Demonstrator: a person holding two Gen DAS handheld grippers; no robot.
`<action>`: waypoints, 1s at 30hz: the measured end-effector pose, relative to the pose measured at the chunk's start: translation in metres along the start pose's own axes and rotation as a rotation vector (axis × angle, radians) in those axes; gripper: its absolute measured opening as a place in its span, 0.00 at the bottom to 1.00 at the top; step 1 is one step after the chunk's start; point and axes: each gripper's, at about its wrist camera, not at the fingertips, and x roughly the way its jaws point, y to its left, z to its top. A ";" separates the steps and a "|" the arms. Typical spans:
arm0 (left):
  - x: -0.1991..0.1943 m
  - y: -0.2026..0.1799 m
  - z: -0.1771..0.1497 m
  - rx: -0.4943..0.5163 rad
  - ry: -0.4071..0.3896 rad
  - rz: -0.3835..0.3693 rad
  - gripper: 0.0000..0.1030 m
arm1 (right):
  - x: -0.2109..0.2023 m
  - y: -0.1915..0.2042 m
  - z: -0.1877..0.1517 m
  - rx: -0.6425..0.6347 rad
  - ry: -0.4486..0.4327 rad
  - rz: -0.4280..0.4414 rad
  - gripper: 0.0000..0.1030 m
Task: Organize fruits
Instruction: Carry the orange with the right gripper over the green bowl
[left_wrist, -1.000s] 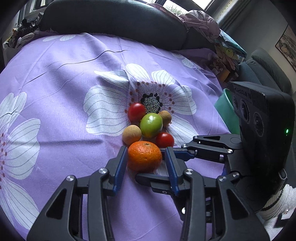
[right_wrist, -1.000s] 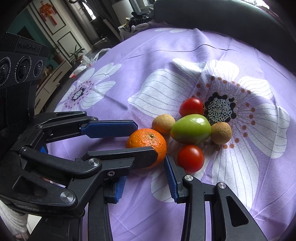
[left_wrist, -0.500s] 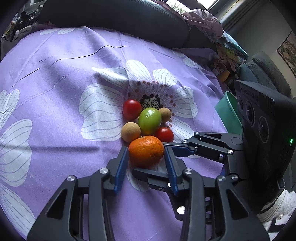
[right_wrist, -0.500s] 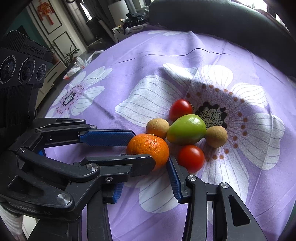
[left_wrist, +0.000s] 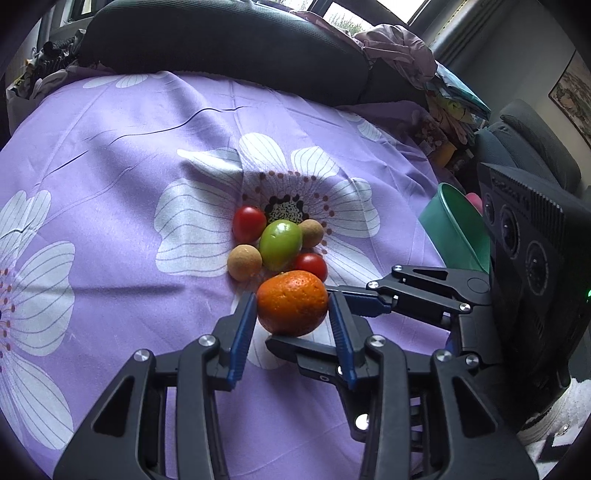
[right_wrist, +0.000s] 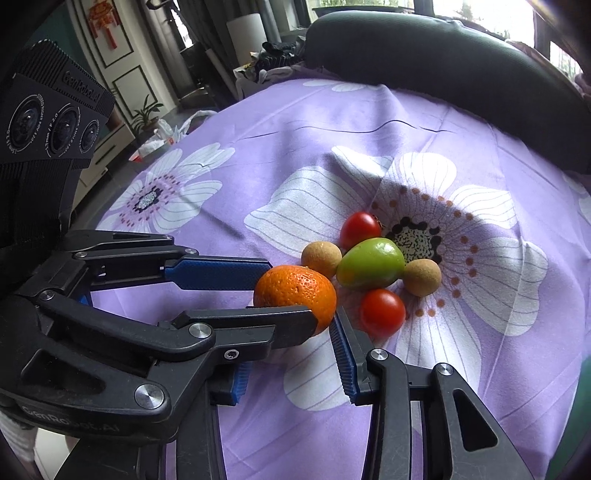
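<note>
At the worktop's (left_wrist: 110, 177) right edge we see a green tub (left_wrist: 458, 229), contents hidden. Our left tool (left_wrist: 291, 314) holds the orange (left_wrist: 291, 302) beside the fruit cluster (left_wrist: 279, 240); our right tool (right_wrist: 295, 350) gapes around it.

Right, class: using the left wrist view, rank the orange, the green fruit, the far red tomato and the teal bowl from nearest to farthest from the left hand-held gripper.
1. Orange: between the left hand-held gripper fingers.
2. Green fruit: just beyond, middle of the cluster.
3. Far red tomato: behind it, slightly left.
4. Teal bowl: off to the right, at the cloth's edge.
</note>
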 end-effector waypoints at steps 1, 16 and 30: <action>-0.002 -0.004 -0.001 0.003 -0.004 0.004 0.39 | -0.004 0.000 -0.002 0.002 -0.007 -0.001 0.40; -0.025 -0.073 -0.009 0.092 -0.070 0.005 0.39 | -0.073 0.002 -0.032 0.026 -0.141 -0.034 0.40; -0.016 -0.135 -0.005 0.202 -0.072 -0.032 0.39 | -0.122 -0.021 -0.060 0.098 -0.227 -0.096 0.40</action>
